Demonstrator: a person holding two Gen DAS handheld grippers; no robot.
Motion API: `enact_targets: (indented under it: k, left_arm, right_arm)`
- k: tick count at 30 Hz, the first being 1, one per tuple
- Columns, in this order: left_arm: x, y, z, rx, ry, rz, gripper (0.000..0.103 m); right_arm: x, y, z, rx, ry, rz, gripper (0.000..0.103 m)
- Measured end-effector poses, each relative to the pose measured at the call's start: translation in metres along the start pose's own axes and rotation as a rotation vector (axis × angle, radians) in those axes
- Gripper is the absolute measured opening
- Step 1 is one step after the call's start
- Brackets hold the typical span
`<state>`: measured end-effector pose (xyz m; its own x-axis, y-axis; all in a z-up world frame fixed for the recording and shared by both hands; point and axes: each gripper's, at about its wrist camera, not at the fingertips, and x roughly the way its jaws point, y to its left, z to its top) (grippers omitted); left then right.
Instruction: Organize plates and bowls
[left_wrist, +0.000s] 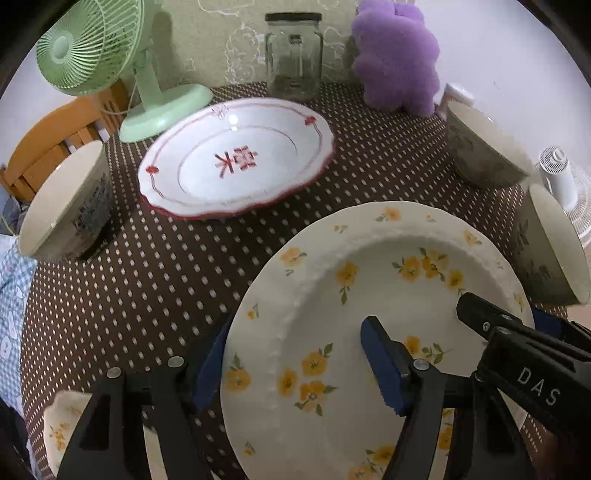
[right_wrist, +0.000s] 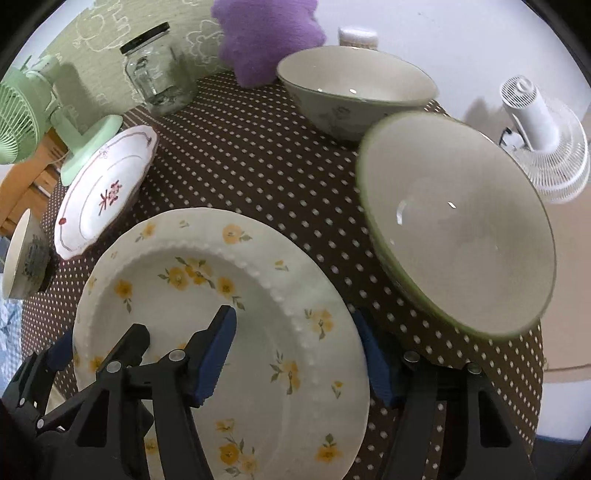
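Observation:
A cream plate with yellow flowers (left_wrist: 369, 258) (right_wrist: 207, 295) lies on the brown dotted tablecloth (left_wrist: 147, 277). My left gripper (left_wrist: 295, 339) straddles its left rim, one blue pad outside the edge and one inside the well; the jaws stand apart. My right gripper (right_wrist: 293, 317) straddles the right rim the same way, also with a gap. A white plate with red markings (left_wrist: 236, 158) sits behind. Cream bowls stand around: one at the left (left_wrist: 62, 206), a large one close on the right (right_wrist: 458, 221), one farther back (right_wrist: 354, 88).
A second yellow-flower dish (left_wrist: 59, 432) pokes out at the lower left. At the back stand a green fan (left_wrist: 92, 44), a glass jar (left_wrist: 293, 55) and a purple plush (left_wrist: 397, 55). A white fan (right_wrist: 543, 136) lies off the table's right edge.

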<state>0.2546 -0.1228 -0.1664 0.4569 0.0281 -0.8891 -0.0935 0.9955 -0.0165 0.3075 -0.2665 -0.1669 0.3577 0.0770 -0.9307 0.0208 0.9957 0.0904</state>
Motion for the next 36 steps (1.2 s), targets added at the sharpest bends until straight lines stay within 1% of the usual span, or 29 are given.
enact_targets:
  k: [5, 8, 10, 13, 14, 16, 18, 22, 28, 33, 36]
  left_arm:
    - [-0.004, -0.009, -0.011, 0.026, 0.004, -0.003, 0.073]
    - [-0.007, -0.011, -0.014, 0.043, -0.006, -0.001, 0.074]
    - [-0.007, -0.011, -0.015, 0.048, -0.01, -0.005, 0.074]
    - [-0.004, -0.002, -0.014, -0.014, 0.027, -0.054, 0.073]
    - [-0.004, -0.001, -0.014, -0.019, 0.031, -0.058, 0.073]
    - [-0.005, -0.004, -0.015, 0.008, 0.029, -0.05, 0.072]
    - [-0.006, -0.004, -0.015, 0.013, 0.035, -0.053, 0.072]
    - [-0.008, -0.005, -0.015, 0.022, 0.029, -0.05, 0.071]
    - [-0.014, -0.008, -0.019, 0.0, 0.048, -0.07, 0.069]
    - [-0.027, -0.011, -0.017, -0.019, 0.047, -0.077, 0.069]
    - [-0.037, -0.013, -0.019, -0.005, 0.034, -0.073, 0.069]
  right_arm:
    - [-0.004, -0.011, -0.012, 0.012, -0.004, 0.002, 0.068]
    - [-0.001, -0.017, -0.017, 0.054, 0.025, 0.034, 0.068]
    - [-0.001, -0.021, -0.02, 0.064, 0.019, 0.039, 0.068]
    - [-0.003, -0.019, -0.025, 0.013, 0.009, 0.04, 0.068]
    - [-0.004, -0.017, -0.027, -0.003, 0.006, 0.04, 0.068]
    - [-0.004, -0.014, -0.031, -0.019, -0.001, 0.042, 0.067]
    - [-0.004, -0.013, -0.032, -0.023, -0.001, 0.054, 0.065]
    - [-0.004, -0.014, -0.033, -0.006, 0.007, 0.05, 0.064]
    - [-0.008, -0.02, -0.031, -0.006, 0.006, 0.038, 0.064]
    - [-0.016, -0.027, -0.036, 0.0, 0.025, 0.04, 0.064]
    - [-0.025, -0.027, -0.038, -0.003, 0.019, 0.035, 0.064]
